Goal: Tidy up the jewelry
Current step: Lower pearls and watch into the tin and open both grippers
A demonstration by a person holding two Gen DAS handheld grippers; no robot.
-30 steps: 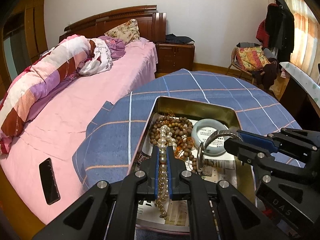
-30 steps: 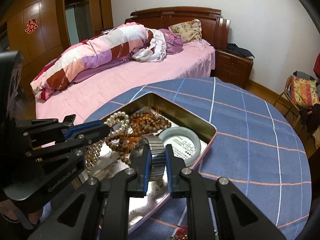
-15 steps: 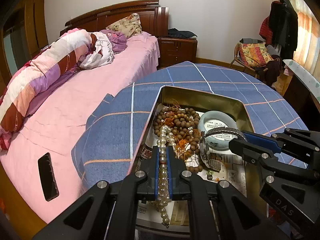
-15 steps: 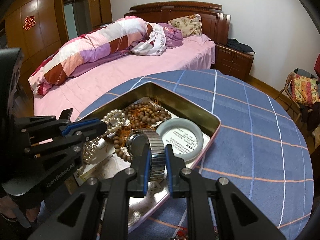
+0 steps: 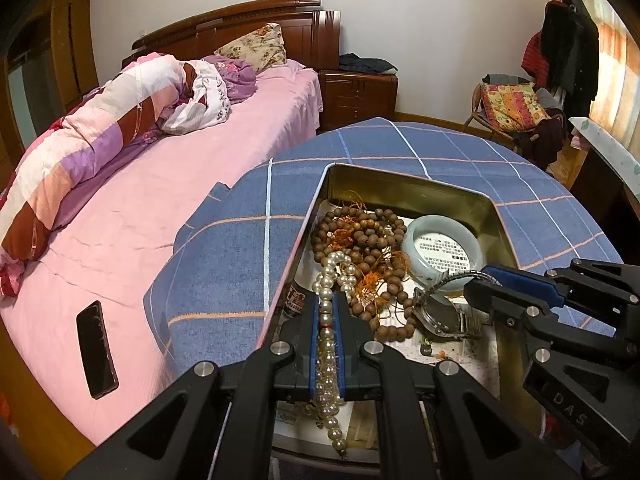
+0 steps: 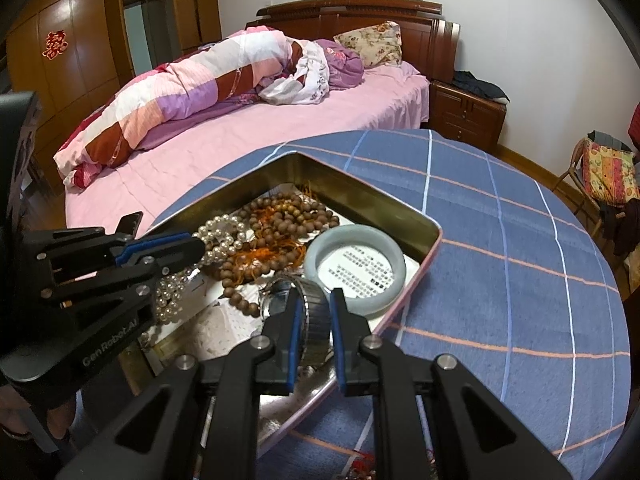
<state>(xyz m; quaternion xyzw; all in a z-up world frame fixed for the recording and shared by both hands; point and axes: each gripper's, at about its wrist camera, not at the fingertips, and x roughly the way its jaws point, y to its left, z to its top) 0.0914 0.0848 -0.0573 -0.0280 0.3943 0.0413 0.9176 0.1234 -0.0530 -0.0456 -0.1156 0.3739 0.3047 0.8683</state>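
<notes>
**Pearls in one claw, watch band in the other**

Blue-padded and closed tight, the left claw [image 5: 326,312] pinches a pearl necklace [image 5: 329,276]; the strand runs down between the pads, its loose end hanging below them and its upper loop lying on the heap in the tin. The right claw [image 6: 314,316] is clamped on the metal band of a wristwatch [image 6: 314,300], whose case rests on the paper lining just beside the claw's tips.

Both claws hover over an open metal tin [image 6: 360,196] with gold inner walls. Inside it, a tangle of brown wooden beads [image 5: 360,236] with orange tassels touches the pearls, and a pale green jade bangle [image 6: 354,268] lies flat on a printed leaflet near the tin's far right corner, just beside the watch.

The tin sits on a round counter covered by a blue checked cloth [image 6: 500,240]. Next to the counter stands a bed with a pink sheet [image 5: 140,208], a rolled patchwork quilt [image 5: 80,148] and a black phone [image 5: 96,350] lying near its edge.
</notes>
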